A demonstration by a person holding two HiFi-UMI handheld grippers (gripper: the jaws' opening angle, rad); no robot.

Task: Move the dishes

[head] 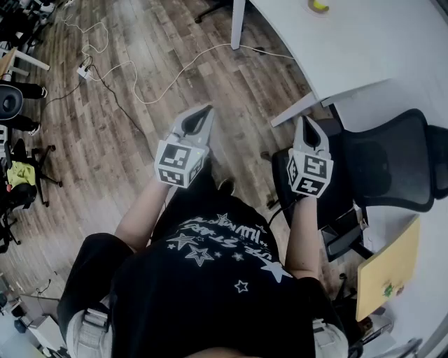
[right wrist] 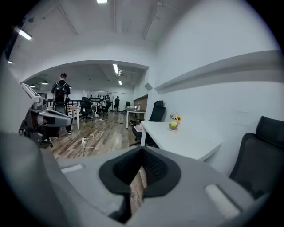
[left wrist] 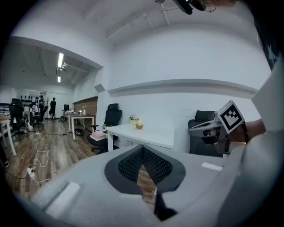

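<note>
Left gripper (head: 204, 112): jaws together, nothing between. Right gripper (head: 306, 122): jaws together too, empty. Both held in air over wood floor (head: 126, 140), apart from white table (head: 392, 49). No dishes plainly in view. Small yellow thing (head: 319, 5) on far end of table, cut off by frame top; dish or flower pot, cannot tell. Judgement: dishes likely stiff, smooth, breakable. Take by rim, jaws across wall, lift slowly.
</note>
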